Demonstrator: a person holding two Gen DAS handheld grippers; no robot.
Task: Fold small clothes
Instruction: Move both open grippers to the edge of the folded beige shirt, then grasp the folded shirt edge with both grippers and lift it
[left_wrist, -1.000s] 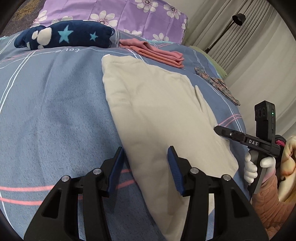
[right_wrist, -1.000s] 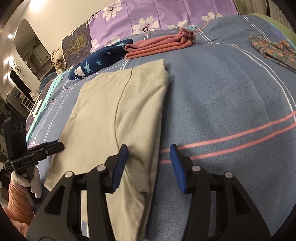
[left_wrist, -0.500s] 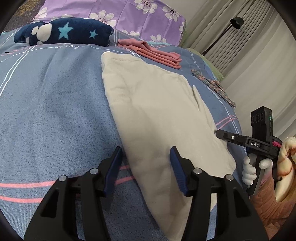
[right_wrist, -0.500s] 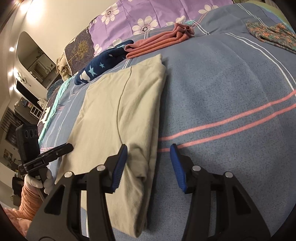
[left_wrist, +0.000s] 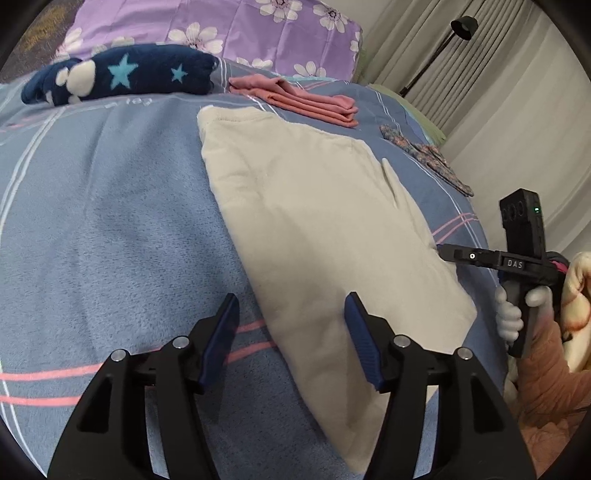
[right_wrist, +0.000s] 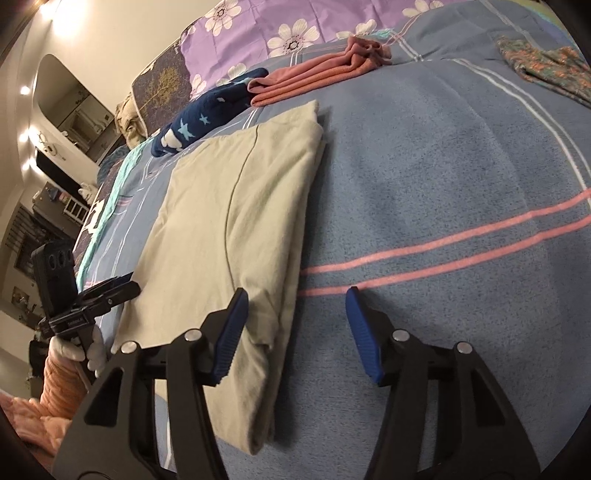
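Both the left gripper (left_wrist: 291, 314) and right gripper (right_wrist: 295, 310) hang with jaws open at opposite near edges of the folded beige garment (left_wrist: 325, 229), apparently not touching it.

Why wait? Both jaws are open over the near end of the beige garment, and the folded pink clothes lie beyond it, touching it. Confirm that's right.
Not quite. In the right wrist view the folded pink clothes lie beyond the beige garment but apart from it, blue bedspread between them. The rest holds.

A blue bed (left_wrist: 110, 229) with pink stripes carries a folded beige garment (left_wrist: 325, 229), a pink garment (left_wrist: 306, 99), a navy star-print fleece (left_wrist: 122, 74), a floral cloth (left_wrist: 428, 158) and purple flowered bedding (left_wrist: 221, 26).
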